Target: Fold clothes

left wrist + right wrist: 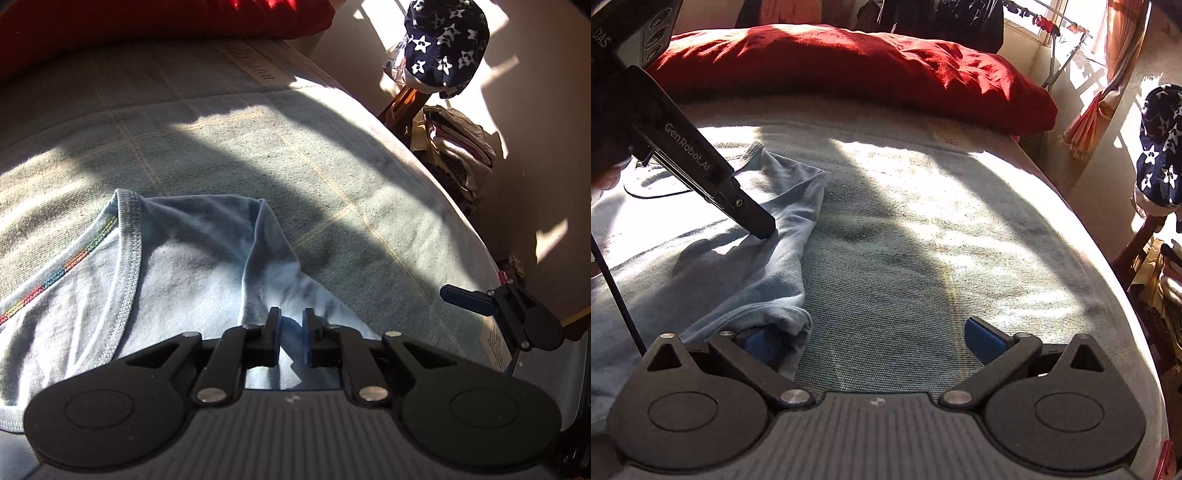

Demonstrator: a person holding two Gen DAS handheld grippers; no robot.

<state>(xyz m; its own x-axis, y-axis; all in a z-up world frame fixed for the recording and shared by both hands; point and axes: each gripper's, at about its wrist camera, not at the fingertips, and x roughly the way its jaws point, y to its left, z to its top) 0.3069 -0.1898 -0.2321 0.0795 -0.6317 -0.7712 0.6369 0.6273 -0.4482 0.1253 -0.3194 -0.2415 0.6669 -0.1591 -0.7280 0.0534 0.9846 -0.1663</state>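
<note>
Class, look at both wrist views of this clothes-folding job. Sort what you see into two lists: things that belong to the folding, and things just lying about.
Belongs to the job:
- light blue shirt
- left claw, shut on a fold of the shirt
- right claw, open at the shirt's edge

Just lying about:
- red pillow
- star-patterned cloth
- stack of folded clothes
- drying rack

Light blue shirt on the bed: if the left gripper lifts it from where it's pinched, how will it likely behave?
The light blue shirt is probably floppy: it bunches into ridges at the left gripper. It looks thin and light, so it should drape and trail. The open right gripper supports nothing.
</note>
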